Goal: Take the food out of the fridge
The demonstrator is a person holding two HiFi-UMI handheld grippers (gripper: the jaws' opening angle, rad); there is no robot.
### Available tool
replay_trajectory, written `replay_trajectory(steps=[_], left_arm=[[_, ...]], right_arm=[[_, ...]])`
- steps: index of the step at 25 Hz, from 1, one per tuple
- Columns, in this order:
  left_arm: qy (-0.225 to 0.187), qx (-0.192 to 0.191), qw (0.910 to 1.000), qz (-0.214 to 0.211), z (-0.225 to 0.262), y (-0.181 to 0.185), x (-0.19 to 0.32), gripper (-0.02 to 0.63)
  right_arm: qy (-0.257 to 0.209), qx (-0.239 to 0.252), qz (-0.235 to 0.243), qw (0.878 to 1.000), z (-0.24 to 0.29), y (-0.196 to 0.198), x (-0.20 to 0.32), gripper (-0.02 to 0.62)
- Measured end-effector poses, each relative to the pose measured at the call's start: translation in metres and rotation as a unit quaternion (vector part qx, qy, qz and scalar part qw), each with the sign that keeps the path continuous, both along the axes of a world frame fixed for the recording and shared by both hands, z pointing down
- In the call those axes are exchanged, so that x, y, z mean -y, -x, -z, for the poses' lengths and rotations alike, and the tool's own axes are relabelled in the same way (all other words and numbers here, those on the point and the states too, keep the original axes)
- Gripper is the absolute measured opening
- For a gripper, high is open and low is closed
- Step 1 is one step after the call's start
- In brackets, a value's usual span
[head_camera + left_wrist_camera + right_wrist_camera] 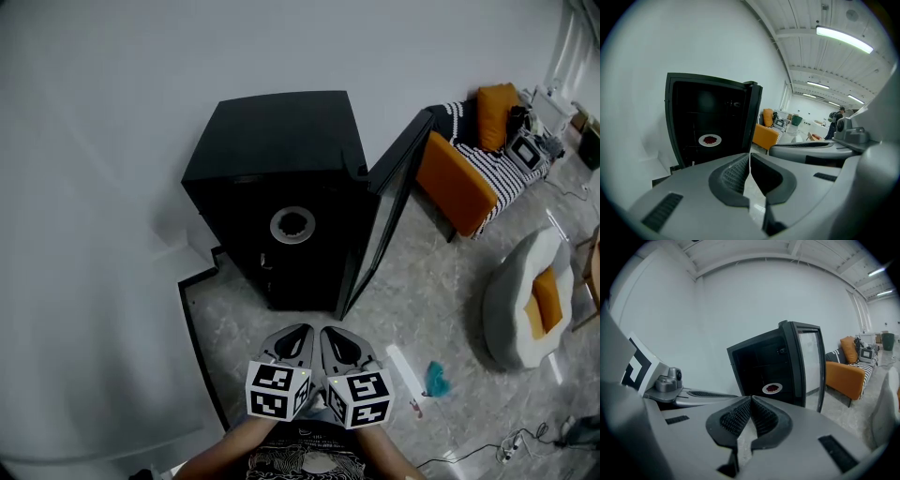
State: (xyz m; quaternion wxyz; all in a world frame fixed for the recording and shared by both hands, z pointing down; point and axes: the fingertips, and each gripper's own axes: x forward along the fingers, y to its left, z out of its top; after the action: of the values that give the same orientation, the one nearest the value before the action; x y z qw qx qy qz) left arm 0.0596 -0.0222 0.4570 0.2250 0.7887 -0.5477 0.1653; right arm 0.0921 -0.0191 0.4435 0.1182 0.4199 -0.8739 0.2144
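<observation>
A black mini fridge (pixel 281 178) stands on the floor against the wall, its glass door (pixel 386 214) swung open to the right. Inside on a shelf lies a white plate (pixel 292 225) with dark red food (pixel 710 139), which also shows in the right gripper view as a small plate (pixel 772 388). My left gripper (pixel 298 332) and right gripper (pixel 336 334) are held side by side in front of the fridge, well short of its opening. Both are shut with nothing between the jaws; the left gripper (pixel 749 157) and right gripper (pixel 751 400) have their pads closed together.
An orange sofa (pixel 457 180) with a striped blanket stands right of the door. A white beanbag (pixel 528 298) with an orange cushion sits at far right. A teal cloth (pixel 437 379) and a white strip (pixel 405 369) lie on the floor. A person (pixel 834 123) stands far off.
</observation>
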Motion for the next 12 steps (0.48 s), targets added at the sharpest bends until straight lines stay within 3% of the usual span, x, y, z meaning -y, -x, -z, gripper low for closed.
replay_trajectory(steps=[12], left_arm=[[0.001, -0.043, 0.9988, 0.022, -0.008, 0.017, 0.046, 0.020]], right_arm=[[-0.011, -0.018, 0.009, 1.000, -0.002, 0.015, 0.042, 0.022]])
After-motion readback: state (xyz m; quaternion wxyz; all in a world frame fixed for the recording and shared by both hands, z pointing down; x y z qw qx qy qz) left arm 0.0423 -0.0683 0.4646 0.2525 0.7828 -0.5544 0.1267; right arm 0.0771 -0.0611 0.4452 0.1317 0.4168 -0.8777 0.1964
